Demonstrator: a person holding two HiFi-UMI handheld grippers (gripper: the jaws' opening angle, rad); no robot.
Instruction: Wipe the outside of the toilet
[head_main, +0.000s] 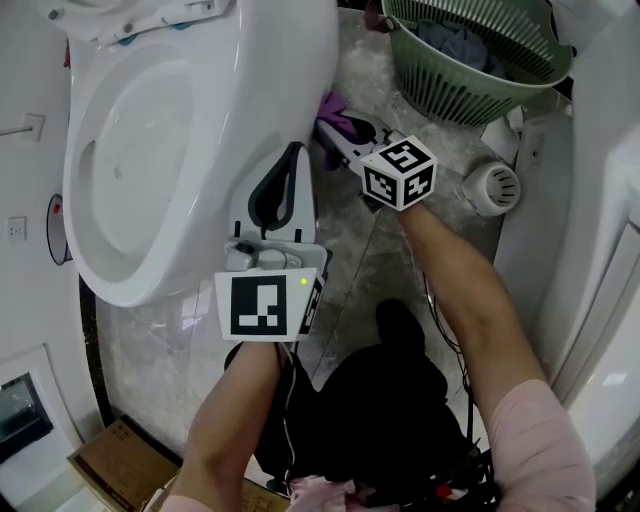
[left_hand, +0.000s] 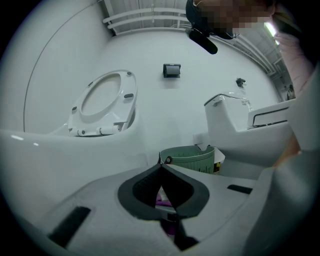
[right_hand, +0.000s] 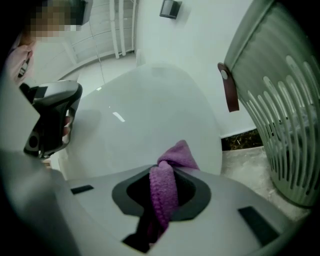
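Two bare forearms reach down from the head camera toward a white toilet (head_main: 200, 120), each hand carrying a two-jaw gripper topped by a black-and-white marker cube. At right, the right gripper (head_main: 327, 130) has its jaws clamped on a purple cloth (head_main: 336, 104), which it holds low against the bowl's rounded outer wall, on the side facing a green slatted laundry basket (head_main: 470, 60). Its own camera shows the cloth (right_hand: 163, 195) bunched as a thick roll between the dark pads of the right gripper (right_hand: 170, 175), with a loose fold standing up past the tips right at the glossy side of the toilet (right_hand: 150, 125); whether the fold actually touches the porcelain cannot be told. The basket (right_hand: 285, 115) stands just to the right on the grey stone floor (head_main: 400, 230). At left, the left gripper (head_main: 290, 160) hovers beside the bowl's rim, jaws drawn together at the tips and holding nothing; in its own view the left gripper (left_hand: 161, 167) points past the toilet's flank toward the basket (left_hand: 187, 159), a sliver of purple showing beyond its pads. A cardboard box (head_main: 125, 460) sits on the floor at lower left.
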